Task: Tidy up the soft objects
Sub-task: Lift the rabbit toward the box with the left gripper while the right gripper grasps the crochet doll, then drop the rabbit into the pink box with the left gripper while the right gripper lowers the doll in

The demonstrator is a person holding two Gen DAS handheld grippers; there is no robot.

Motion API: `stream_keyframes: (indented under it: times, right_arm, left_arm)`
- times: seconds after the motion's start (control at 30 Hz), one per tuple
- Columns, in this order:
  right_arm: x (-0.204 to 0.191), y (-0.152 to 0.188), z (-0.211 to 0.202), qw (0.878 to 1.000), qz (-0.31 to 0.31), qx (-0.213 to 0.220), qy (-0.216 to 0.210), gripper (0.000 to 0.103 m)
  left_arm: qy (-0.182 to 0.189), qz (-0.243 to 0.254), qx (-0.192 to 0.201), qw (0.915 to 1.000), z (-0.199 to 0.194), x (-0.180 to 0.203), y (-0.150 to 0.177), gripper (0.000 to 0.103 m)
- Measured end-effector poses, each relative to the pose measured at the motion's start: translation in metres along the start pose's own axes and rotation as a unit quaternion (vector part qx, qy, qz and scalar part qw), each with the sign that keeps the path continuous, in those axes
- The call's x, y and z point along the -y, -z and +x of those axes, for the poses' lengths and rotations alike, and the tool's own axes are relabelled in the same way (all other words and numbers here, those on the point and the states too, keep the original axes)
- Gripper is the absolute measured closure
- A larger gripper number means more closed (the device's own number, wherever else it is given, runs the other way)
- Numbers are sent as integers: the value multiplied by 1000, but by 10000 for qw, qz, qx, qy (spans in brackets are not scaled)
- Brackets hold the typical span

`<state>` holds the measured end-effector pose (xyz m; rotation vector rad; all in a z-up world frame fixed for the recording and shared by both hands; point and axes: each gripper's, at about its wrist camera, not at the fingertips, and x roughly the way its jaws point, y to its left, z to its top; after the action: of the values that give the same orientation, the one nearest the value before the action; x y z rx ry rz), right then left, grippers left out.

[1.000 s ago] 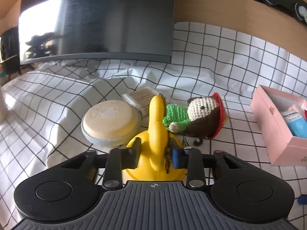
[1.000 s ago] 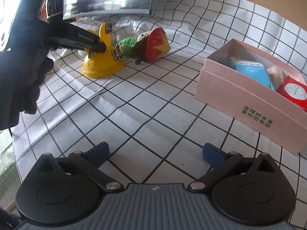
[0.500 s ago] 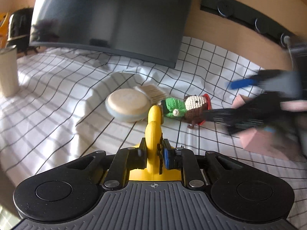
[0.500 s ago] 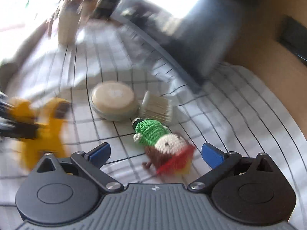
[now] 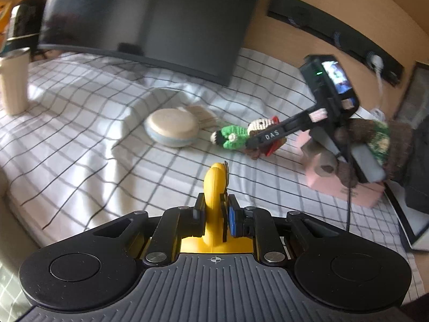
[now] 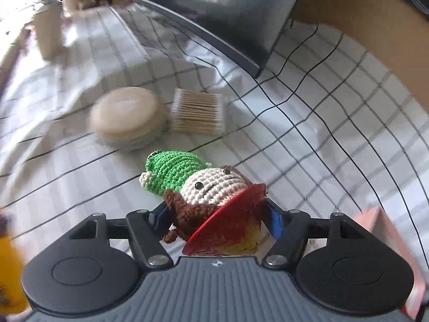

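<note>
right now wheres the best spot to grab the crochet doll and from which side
Grip the crochet doll across its head and red hat, coming from the hat end. It lies on its side, hat toward the right gripper, whose fingers already flank that widest, firmest part.

A white cloth with a black grid [image 5: 80, 139] covers the surface, rumpled into folds and ridges toward the back, where a large dark monitor [image 5: 150, 18] stands with its lower edge just above the fabric. Behind it runs a tan wooden wall [image 5: 268, 35] carrying a long black strip [image 5: 335, 35] with a white plug near its right end — a pale cylindrical cup [image 5: 13, 80] and a dark flask [image 5: 22, 24] stand at the far left. Bright daylight falls from the left, washing out that side of the cloth.
</note>
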<state>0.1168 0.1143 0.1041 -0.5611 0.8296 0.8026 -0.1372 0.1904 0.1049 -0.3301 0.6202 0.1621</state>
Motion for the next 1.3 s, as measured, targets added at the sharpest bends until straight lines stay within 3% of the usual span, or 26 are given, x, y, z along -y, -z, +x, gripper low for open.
stream_keyframes:
  times: [0.17,0.37,0.57,0.7,0.83,1.0,1.07,1.17,1.23,1.3]
  right_arm:
    - [-19,56,-80,9996,115,212,-163,33]
    - [-17,139,-141,9948,788,175,628,33]
    - [6,200,-175,9653,1958,71,1724,33]
    - [12,224,-194,9439,2574,175,2060,33]
    - [13,238,-203,9310,2885,187,2226,33]
    - [10,254,-206,9209,3073,-33,2399,33]
    - [10,260,-204,9171,3168,-163,2416,33]
    - [12,270,-205,9119,3312,-299,2407,33]
    - [16,276,-206,9083,3398,-358,2412,33]
    - [24,277,-205,9064,3440,-371,2423,33]
  left_arm:
    - [557,277,-288,9976,9,13,-5,85]
    - [1289,899,-620,9856,26,43,-13,85]
    - [2045,1275,-490,9693,50,83,-57,85]
    - [2328,1521,-11,9606,79,123,-104,85]
    - [2537,1375,281,9570,124,167,-148,84]
    - [2409,1485,588,9573,191,219,-168,81]
    - [2172,1540,272,9635,230,232,-160,80]
    - [1820,1502,-536,9703,281,239,-136,79]
    - [1575,1564,-738,9723,290,236,-124,77]
    - [1587,1536,-821,9719,287,229,-120,76]
